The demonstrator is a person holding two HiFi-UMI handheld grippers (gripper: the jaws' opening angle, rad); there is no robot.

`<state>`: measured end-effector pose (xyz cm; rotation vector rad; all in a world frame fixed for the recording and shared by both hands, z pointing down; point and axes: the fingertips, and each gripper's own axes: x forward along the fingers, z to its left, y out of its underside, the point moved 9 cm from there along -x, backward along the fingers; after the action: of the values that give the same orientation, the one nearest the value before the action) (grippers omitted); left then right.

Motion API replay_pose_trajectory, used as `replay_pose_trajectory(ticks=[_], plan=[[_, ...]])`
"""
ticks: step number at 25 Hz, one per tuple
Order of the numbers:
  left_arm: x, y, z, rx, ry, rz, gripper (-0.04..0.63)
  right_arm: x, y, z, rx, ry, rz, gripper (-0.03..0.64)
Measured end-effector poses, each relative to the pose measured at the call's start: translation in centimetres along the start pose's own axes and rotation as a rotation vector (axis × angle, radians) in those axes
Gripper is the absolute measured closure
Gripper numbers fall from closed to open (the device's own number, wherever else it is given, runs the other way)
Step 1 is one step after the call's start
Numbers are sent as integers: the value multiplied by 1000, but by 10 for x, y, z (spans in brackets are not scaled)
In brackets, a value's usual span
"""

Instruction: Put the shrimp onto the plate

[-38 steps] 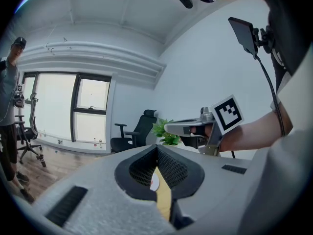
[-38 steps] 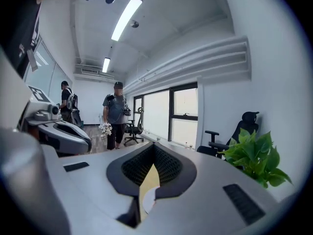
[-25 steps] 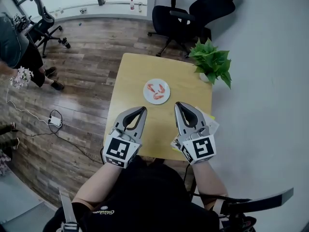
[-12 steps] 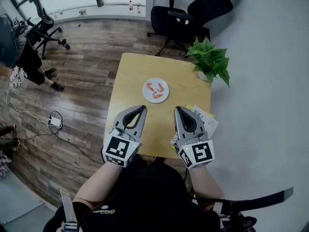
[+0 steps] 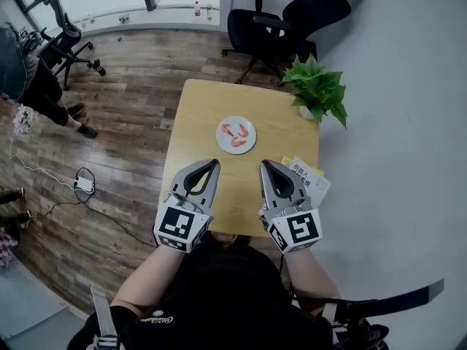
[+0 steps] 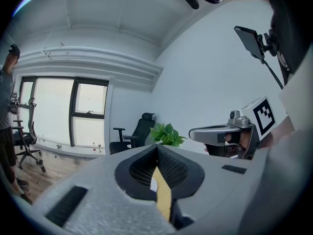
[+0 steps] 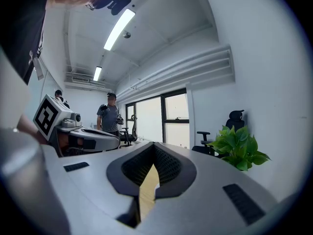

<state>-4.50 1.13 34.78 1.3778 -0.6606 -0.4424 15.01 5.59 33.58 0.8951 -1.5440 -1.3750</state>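
Observation:
In the head view a white plate [image 5: 251, 136] sits mid-table on the wooden table [image 5: 211, 108], with red shrimp [image 5: 238, 142] lying on it. My left gripper [image 5: 215, 162] and right gripper [image 5: 264, 163] hover side by side over the table's near half, short of the plate, both shut with nothing between the jaws. In the left gripper view the left gripper [image 6: 157, 148] has its tips touching, and the right gripper [image 6: 220, 133] shows beside it. The right gripper view shows the right gripper [image 7: 154, 146] closed and empty, with the left gripper [image 7: 93, 138] at its left.
A potted plant [image 5: 319, 90] stands at the table's far right corner, and papers [image 5: 309, 178] lie by the right edge. Black office chairs [image 5: 270, 28] stand beyond the table. A person [image 5: 29, 71] stands at the left, and a power strip [image 5: 82, 182] lies on the floor.
Both grippers stay shut. The right gripper has drawn slightly back and to the left, uncovering more of the papers; the left has hardly moved.

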Motion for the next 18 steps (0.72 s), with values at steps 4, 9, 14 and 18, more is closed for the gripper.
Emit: replay_pose_trajectory(ticks=[4,9,14,18], plan=[[-5,4,0,-18,-5,8,594,-2,2,6,7,5,5,614],[-6,3,0,-7,-6,-1,594,-3,4,8,3,-4,13,614],[-10,6,-3,-11,-8,6,594,-6,4,11,4,-5,14,614],[-14,5,-4,-5,-4,1,594,-9,5,14,6,-6,14,614]])
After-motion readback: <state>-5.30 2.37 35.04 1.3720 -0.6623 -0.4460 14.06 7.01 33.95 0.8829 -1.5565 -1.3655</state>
